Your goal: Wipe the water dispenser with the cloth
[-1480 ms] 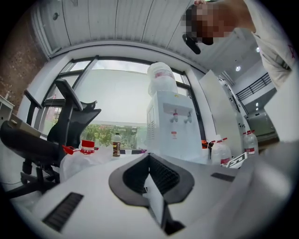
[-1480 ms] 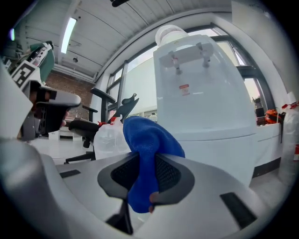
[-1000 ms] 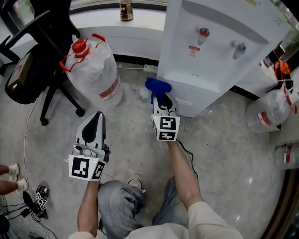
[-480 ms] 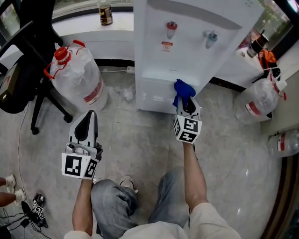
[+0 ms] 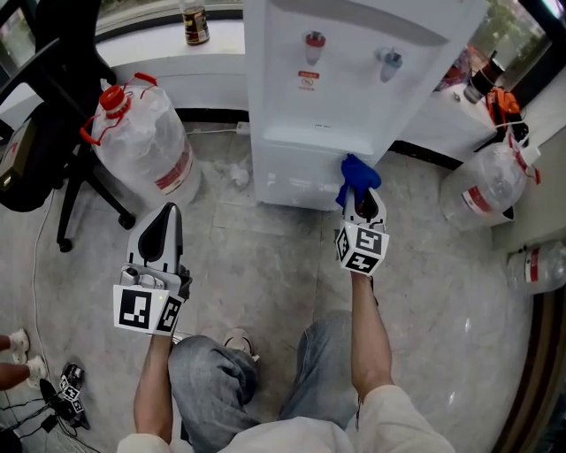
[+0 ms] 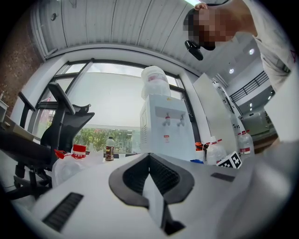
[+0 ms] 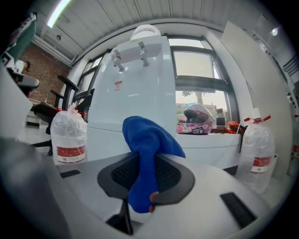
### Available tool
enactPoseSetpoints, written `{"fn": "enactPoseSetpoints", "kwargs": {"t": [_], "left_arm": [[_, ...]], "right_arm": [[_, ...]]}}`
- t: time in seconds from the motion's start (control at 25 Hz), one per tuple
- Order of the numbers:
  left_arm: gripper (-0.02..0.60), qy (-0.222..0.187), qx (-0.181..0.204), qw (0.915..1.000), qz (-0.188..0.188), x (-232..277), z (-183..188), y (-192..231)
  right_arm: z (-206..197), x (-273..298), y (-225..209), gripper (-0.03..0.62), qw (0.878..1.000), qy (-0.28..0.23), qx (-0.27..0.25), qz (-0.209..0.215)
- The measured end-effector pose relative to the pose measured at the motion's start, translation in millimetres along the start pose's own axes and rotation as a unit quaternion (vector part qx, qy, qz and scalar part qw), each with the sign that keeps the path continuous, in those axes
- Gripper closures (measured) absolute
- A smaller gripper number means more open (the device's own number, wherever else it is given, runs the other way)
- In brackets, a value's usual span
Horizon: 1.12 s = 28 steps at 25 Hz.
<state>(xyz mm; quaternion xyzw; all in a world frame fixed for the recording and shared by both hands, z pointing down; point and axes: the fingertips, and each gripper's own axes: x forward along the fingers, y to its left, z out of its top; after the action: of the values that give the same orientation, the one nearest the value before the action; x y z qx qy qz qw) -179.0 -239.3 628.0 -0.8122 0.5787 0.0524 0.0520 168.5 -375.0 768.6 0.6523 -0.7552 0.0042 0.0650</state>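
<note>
The white water dispenser point(image 5: 340, 80) stands on the floor ahead, with a red tap and a blue tap on its front; it also fills the middle of the right gripper view point(image 7: 135, 88) and shows far off in the left gripper view point(image 6: 166, 128). My right gripper point(image 5: 358, 190) is shut on the blue cloth point(image 5: 355, 172), whose bunched end point(image 7: 145, 144) sits at the dispenser's lower front right corner. My left gripper point(image 5: 162, 232) hangs shut and empty over the floor, well left of the dispenser.
A large clear water jug with a red cap point(image 5: 141, 133) stands left of the dispenser, beside a black office chair point(image 5: 53, 115). A brown bottle point(image 5: 195, 22) sits on the sill. More water jugs point(image 5: 495, 190) and a white counter lie at the right.
The right gripper with the blue cloth has moved from the dispenser's left lower corner across its front to the right lower corner. The left gripper has barely shifted.
</note>
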Motion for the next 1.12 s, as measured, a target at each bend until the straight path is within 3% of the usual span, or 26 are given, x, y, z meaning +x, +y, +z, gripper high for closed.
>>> {"fn": "enactPoseSetpoints", "kwargs": {"t": [0.32,0.56,0.84,1.12], "left_arm": [[0.571,0.009,0.000,0.9998,0.017,-4.9,-4.2,9.0],[0.571,0.022,0.002,0.9995,0.023,-3.6,-11.0,11.3],[0.571,0.026,0.003,0.9995,0.016,0.1,-14.4,9.0],[0.571,0.026,-0.016,0.9995,-0.001,17.8,-19.5,-6.3]], "right_arm": [[-0.7,21.4,162.0,0.497,0.991,0.003,0.012,0.133],[7.7,43.3,231.1,0.497,0.982,0.005,0.006,0.187],[0.1,64.5,226.5,0.497,0.983,0.019,-0.003,0.180],[-12.8,58.6,143.2,0.497,0.993,0.030,0.000,0.115]]}}
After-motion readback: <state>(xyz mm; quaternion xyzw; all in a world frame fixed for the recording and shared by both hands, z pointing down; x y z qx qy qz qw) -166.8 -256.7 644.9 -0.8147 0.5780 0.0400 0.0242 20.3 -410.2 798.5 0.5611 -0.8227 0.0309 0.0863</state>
